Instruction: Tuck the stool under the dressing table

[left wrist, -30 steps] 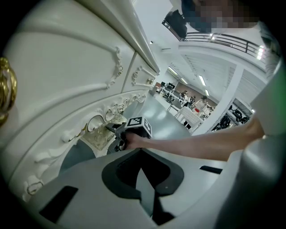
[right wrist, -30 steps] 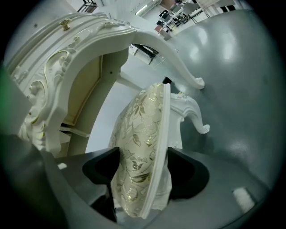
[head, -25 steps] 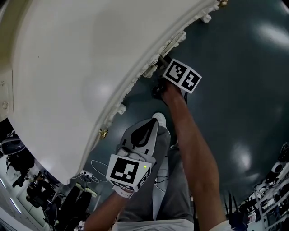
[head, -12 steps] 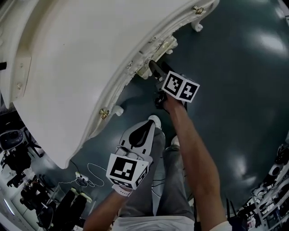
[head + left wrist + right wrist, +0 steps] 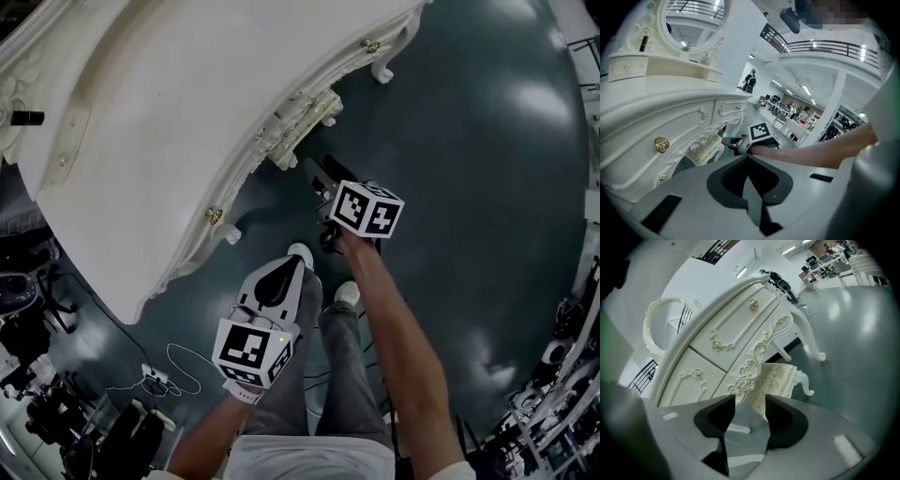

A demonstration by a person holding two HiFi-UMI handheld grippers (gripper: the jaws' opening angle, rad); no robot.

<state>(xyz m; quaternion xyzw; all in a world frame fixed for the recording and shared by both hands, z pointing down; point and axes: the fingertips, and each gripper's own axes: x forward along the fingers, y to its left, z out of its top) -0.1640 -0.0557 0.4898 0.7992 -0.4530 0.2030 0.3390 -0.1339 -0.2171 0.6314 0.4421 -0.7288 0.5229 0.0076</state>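
The cream cushioned stool [image 5: 307, 125] [image 5: 776, 377] stands under the white dressing table [image 5: 159, 122] [image 5: 726, 341], its seat showing past the carved apron. In the left gripper view the stool [image 5: 705, 148] sits below the drawer fronts. My right gripper [image 5: 317, 172] [image 5: 750, 401] hangs a short way back from the stool, apart from it. Its jaws are closing with only floor showing between them. My left gripper [image 5: 281, 272] [image 5: 747, 157] is held lower and nearer my body, jaws together and empty. It looks across at the right gripper [image 5: 727, 139].
My legs and white shoes [image 5: 300, 254] stand on the dark glossy floor [image 5: 487, 169]. A cable and power strip [image 5: 159, 375] lie at the lower left. Equipment clutters the bottom corners [image 5: 553, 394]. An oval mirror [image 5: 693, 18] rises from the table top.
Both grippers have lifted and drawn back from the table. The right gripper, which was at the stool by the table's edge, now hangs clear of it. More of the table shows.
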